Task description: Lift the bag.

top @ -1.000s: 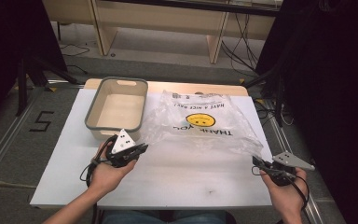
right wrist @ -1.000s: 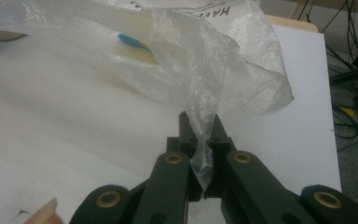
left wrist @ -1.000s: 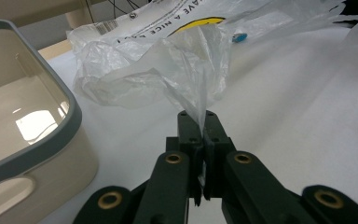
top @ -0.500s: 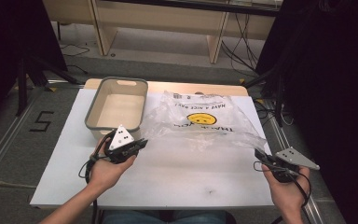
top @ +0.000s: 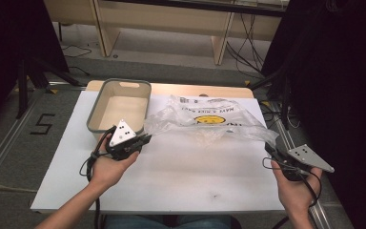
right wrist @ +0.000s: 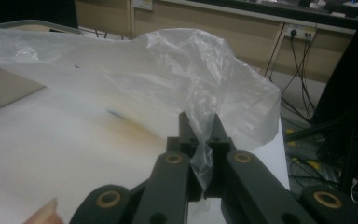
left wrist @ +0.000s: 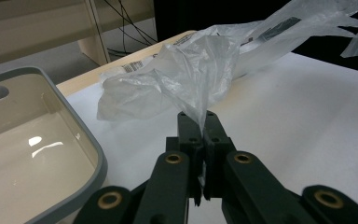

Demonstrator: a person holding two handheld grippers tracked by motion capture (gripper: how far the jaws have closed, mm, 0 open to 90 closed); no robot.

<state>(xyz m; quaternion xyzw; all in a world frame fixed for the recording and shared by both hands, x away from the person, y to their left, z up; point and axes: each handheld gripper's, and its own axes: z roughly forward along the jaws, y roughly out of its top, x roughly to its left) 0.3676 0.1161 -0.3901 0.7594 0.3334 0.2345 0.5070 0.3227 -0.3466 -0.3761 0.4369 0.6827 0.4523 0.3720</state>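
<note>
Plastic bag (top: 209,121) stretched crosswise over counter (top: 181,176), long axis hand to hand; left gripper (top: 143,140) and right gripper (top: 270,149) fingers clamped on opposite ends.

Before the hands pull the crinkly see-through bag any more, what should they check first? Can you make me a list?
1. Left gripper pinching the clear plastic bag with the yellow smiley face: ok, its fingers are closed on a corner.
2. Right gripper pinching the bag: ok, a twist of film is clamped between its fingers.
3. Bag free of the grey-rimmed beige plastic tub: ok, it lies beside the tub, not in it.
4. Bag spread flat: not ok, it is crumpled and bunched in the middle.
5. Film untorn at the pinches: cannot tell.
6. Room on the white table top: ok, the near part is bare.
</note>
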